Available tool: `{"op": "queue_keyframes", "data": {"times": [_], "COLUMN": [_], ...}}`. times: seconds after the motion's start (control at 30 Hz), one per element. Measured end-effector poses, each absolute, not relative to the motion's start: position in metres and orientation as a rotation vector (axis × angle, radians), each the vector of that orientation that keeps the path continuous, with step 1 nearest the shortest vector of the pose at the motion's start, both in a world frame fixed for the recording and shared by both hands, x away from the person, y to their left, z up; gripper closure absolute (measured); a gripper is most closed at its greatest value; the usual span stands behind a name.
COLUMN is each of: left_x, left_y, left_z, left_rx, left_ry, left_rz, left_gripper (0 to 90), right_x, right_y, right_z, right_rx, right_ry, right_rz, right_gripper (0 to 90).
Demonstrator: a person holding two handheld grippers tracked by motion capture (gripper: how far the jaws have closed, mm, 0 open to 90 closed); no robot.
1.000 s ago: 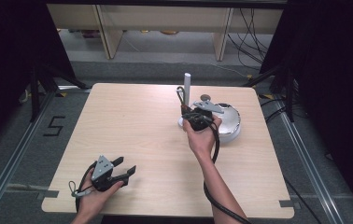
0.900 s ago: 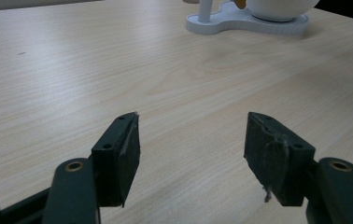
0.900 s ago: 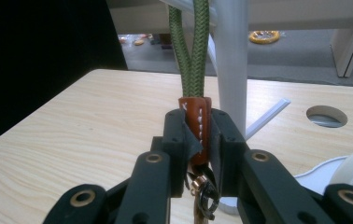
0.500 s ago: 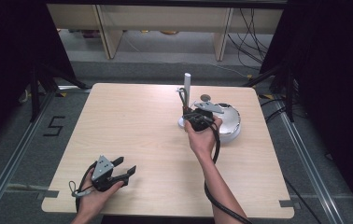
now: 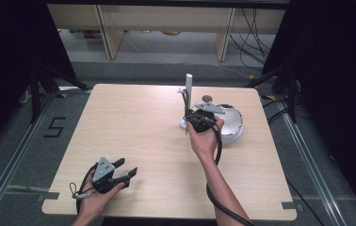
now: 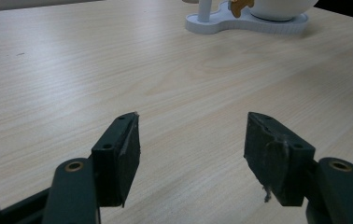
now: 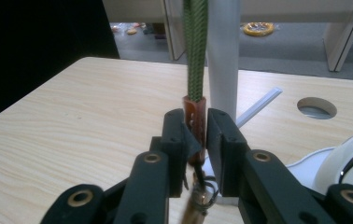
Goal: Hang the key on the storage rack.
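Right hand-held gripper (image 7: 195, 140) shut tight on a brown leather end (image 7: 194, 122) of a green braided strap (image 7: 195, 42), jaws pressing it from both sides. Strap going straight up out of the top of the right gripper view, close beside a white upright post (image 7: 223, 56). Small metal ring or clip (image 7: 202, 196) hanging below the brown end, too blurry to name. From above, right hand-held gripper (image 5: 199, 120) held up in the right hand (image 5: 204, 139) at the far right part of the bench (image 5: 133, 136), just in front of the white post (image 5: 189, 87). Post standing on a flat white base (image 6: 240, 23), with a white round bowl-shaped thing (image 5: 230, 123) on that same base, to the right of the post. Something small and brown (image 6: 237, 6) at the bowl's side in the left gripper view, hard to make out. Round hole (image 7: 316, 107) in the bench top behind the post. Black cable (image 5: 216, 188) trailing from the right hand-held gripper down along the forearm. Left hand-held gripper (image 6: 191, 154) wide open, holding nothing, two black jaws well apart with bare light wood between them. From above, left hand-held gripper (image 5: 122, 172) low at the near left corner of the bench, held in the left hand (image 5: 96, 197), jaws pointing to the right. Well apart from the post and the bowl. Around the bench, grey floor (image 5: 20, 155), a black "5" mark (image 5: 56, 126) on the left, and pale shelf legs (image 5: 103, 26) at the back.
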State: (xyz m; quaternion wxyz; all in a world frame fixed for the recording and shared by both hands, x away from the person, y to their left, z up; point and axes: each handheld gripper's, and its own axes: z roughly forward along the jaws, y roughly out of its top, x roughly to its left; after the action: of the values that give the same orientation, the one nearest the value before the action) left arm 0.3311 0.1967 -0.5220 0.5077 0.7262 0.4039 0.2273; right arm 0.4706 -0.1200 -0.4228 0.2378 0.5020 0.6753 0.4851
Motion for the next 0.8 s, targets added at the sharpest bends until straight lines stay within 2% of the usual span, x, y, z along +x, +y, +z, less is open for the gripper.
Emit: {"op": "queue_keyframes", "data": {"times": [0.8], "left_x": [0.331], "left_y": [0.196], "left_z": [-0.522], "left_rx": [1.755], "left_ry": [0.974], "left_rz": [0.551], "left_gripper": [35.5], "right_x": [0.449], "right_y": [-0.137], "right_z": [-0.412], "right_rx": [1.251], "right_ry": [1.918], "right_rz": [1.249], "right_gripper": [56.6]}}
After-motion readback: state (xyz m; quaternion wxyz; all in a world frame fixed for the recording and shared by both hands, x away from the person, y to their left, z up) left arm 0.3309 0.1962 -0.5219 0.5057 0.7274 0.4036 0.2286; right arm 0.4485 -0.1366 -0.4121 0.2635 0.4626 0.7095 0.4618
